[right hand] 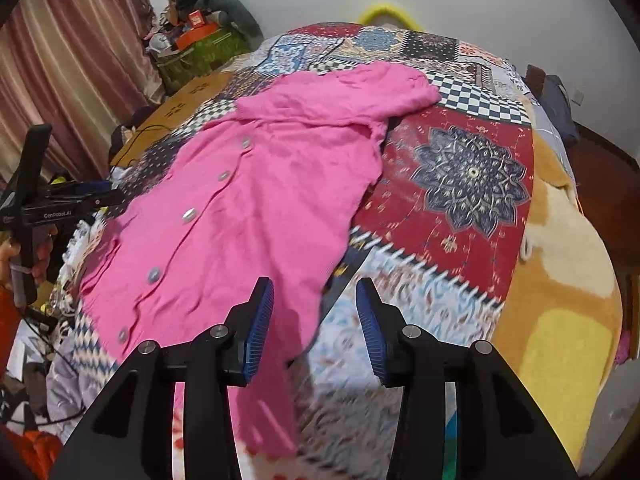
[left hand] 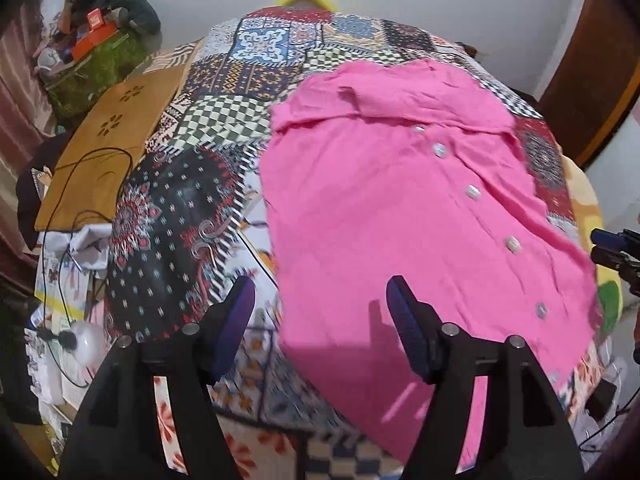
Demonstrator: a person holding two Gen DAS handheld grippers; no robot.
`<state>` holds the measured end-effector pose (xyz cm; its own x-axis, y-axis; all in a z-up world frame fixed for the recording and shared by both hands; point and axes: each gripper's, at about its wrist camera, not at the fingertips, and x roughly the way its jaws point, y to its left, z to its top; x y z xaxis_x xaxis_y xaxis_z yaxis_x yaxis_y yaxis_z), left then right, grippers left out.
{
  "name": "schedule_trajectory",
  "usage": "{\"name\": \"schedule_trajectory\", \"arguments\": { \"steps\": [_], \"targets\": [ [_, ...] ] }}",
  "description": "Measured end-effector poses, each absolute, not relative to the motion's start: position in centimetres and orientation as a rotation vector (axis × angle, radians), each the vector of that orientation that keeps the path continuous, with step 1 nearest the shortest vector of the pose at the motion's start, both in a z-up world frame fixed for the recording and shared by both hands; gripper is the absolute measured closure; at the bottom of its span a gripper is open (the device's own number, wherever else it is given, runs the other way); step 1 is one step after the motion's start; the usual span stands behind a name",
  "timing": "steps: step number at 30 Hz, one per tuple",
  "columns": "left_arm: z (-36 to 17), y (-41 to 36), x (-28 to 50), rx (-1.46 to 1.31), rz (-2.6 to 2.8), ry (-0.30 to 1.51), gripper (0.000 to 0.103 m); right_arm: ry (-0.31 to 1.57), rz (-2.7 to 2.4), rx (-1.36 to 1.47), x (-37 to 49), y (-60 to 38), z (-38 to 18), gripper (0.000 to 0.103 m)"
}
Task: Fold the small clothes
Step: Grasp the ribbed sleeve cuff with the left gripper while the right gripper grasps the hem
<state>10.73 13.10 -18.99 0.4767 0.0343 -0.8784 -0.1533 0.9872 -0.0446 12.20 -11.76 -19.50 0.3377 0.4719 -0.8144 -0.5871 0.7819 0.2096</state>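
A lived-in bedroom at home.

We see a bed under a patchwork bedspread (right hand: 460, 184) with a fleecy orange-and-yellow blanket (right hand: 560, 300) beneath it, pink satin curtains (right hand: 72, 60) along one side, a plain white wall (right hand: 480, 8) behind, a wooden door (left hand: 592, 72), and a corner heap of bags, boxes and clothes (right hand: 200, 28).

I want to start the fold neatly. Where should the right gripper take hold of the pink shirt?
Probably the near hem corner of the pink shirt, coming in from its right edge. That edge lies loose on the bedspread, just ahead of the open right gripper.
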Motion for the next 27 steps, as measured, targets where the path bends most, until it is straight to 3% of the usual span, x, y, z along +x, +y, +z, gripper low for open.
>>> {"name": "schedule_trajectory", "arguments": {
  "steps": [14,18,19,20,21,22,27],
  "targets": [
    [-20.2,7.9,6.8,-0.132,-0.015,1.091,0.036,1.084,0.717,-0.12,7.3,-11.9,-22.0,0.064],
    [-21.0,7.8,6.6,-0.137,-0.014,1.065,0.052,1.073,0.73,-0.101,6.5,-12.1,-22.1,0.064],
    [-20.8,7.8,6.5,-0.131,-0.014,1.057,0.065,1.069,0.733,-0.099,6.3,-12.1,-22.1,0.067],
    [-20.7,7.8,6.4,-0.129,-0.015,1.051,0.083,1.065,0.741,-0.102,6.3,-12.0,-22.0,0.08],
    [-20.4,8.0,6.4,-0.133,-0.021,1.047,0.09,1.059,0.746,-0.104,6.2,-12.0,-21.9,0.089],
    [-20.1,8.1,6.3,-0.141,-0.026,1.042,0.092,1.057,0.756,-0.101,6.2,-12.0,-21.8,0.096],
    [-18.0,9.0,6.1,-0.131,0.002,0.971,0.097,0.998,0.786,-0.098,6.3,-11.8,-20.0,0.096]
  ]
}}
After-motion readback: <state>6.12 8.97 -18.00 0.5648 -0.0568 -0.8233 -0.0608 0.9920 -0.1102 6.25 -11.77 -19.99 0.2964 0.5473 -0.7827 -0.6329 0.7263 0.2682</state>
